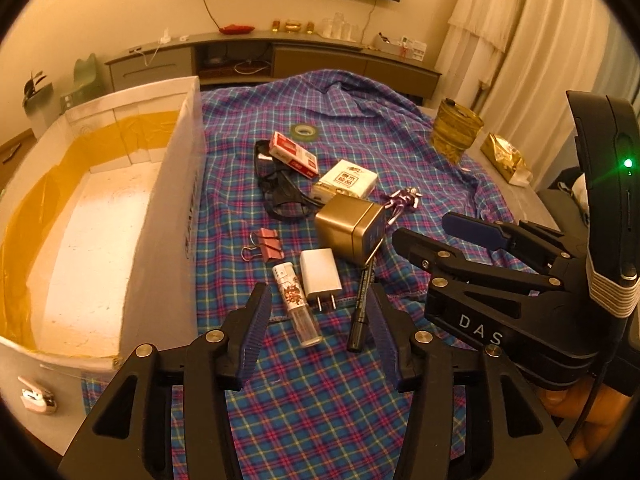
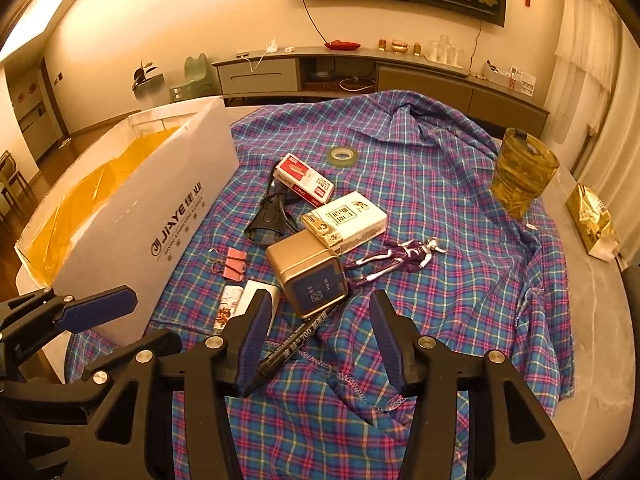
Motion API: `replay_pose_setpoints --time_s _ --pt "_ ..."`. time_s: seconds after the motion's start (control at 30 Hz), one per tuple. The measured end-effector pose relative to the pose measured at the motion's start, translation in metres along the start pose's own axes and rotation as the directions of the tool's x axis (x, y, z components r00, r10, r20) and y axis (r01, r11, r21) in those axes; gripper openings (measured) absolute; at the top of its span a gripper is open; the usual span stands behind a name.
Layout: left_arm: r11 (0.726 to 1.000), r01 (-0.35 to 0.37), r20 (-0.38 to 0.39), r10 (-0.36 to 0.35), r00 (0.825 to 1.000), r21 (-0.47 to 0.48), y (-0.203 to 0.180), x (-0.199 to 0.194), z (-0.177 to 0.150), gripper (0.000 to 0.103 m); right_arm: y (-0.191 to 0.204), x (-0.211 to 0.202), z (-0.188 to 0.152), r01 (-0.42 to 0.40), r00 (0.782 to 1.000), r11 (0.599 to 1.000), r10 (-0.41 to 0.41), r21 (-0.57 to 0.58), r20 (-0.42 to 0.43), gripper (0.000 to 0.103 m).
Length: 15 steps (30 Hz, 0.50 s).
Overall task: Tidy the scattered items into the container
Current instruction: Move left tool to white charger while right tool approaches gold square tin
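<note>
Scattered on the plaid cloth (image 1: 320, 400) lie a gold tin (image 1: 352, 224), white charger (image 1: 320, 276), lighter (image 1: 298, 304), black marker (image 2: 288, 348), pink binder clip (image 2: 234, 264), two small cartons (image 2: 306, 178) (image 2: 348, 220), black glasses (image 1: 276, 192), a purple figure (image 2: 400, 256) and a tape roll (image 2: 342, 155). The white cardboard box (image 1: 172, 208), lined with yellow tape, stands at the left. My left gripper (image 1: 318, 296) hovers open over the lighter and charger. My right gripper (image 2: 320, 304) hovers open over the marker, beside the tin. Neither holds anything.
An amber glass jar (image 2: 520, 172) and a gold foil bag (image 2: 592, 220) stand at the table's right edge. A long low cabinet (image 2: 400, 72) runs along the far wall. The two grippers hang close side by side.
</note>
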<state>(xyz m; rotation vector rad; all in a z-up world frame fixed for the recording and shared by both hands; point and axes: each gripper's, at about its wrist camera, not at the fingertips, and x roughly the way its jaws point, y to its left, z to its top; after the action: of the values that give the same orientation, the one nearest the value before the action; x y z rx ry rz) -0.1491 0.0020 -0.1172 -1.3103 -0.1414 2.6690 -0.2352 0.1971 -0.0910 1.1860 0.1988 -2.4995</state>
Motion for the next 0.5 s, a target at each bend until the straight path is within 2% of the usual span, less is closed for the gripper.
replay_pose_setpoints --time_s 0.17,0.33,0.5 --pt "1.000 0.002 -0.024 -0.002 1.000 0.004 0.000 0.016 0.001 0.053 -0.014 0.007 -0.003 -0.025 1.000 0.999 0.025 0.034 -0.012 0.053" --pt "1.000 0.013 -0.063 -0.014 0.998 -0.023 0.008 0.036 -0.002 0.053 -0.037 0.017 -0.010 -0.120 0.992 0.983 0.126 0.135 -0.031 0.053" --pt "0.997 0.051 -0.094 -0.056 0.994 -0.058 0.011 0.053 -0.004 0.053 -0.040 0.019 -0.004 -0.184 0.982 0.969 0.189 0.164 -0.012 0.054"
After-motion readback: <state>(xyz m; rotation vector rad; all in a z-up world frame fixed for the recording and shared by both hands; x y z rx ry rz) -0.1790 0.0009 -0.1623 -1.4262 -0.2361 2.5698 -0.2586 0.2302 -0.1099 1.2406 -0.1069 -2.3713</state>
